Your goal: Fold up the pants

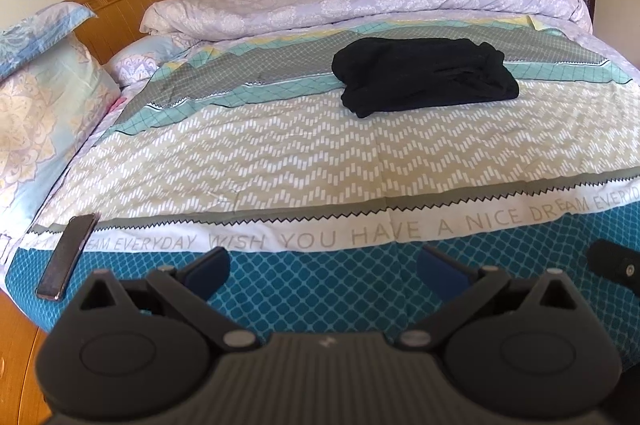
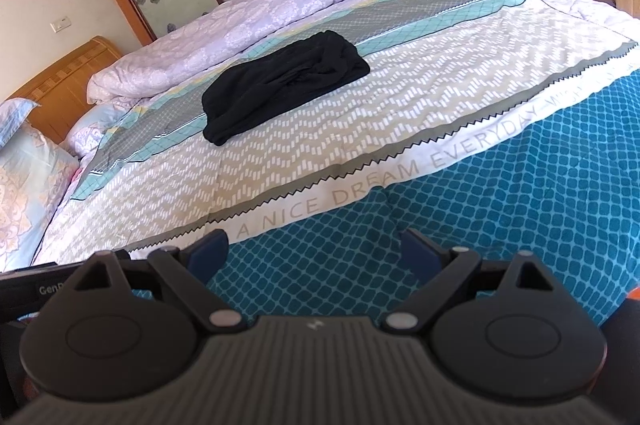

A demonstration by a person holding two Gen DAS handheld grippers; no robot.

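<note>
At the bed's near left edge lies a flat dark rectangular phone [image 1: 67,256], well clear of the work. The left gripper [image 1: 323,267] hangs wide open and empty over the teal-checked bedspread [image 1: 320,289]. The black fabric pants [image 1: 424,76] sit compactly bundled mid-bed, seemingly folded already; any tidying should press edges flat. The right gripper [image 2: 316,249] is likewise spread and empty.

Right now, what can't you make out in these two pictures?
- Pants: black bundle; layers and folds unreadable in both views.
- Phone: only in left view; face blurred.
- Bedspread lettering: cut off by right view's edge.
- Left gripper and right gripper: open, empty.
</note>
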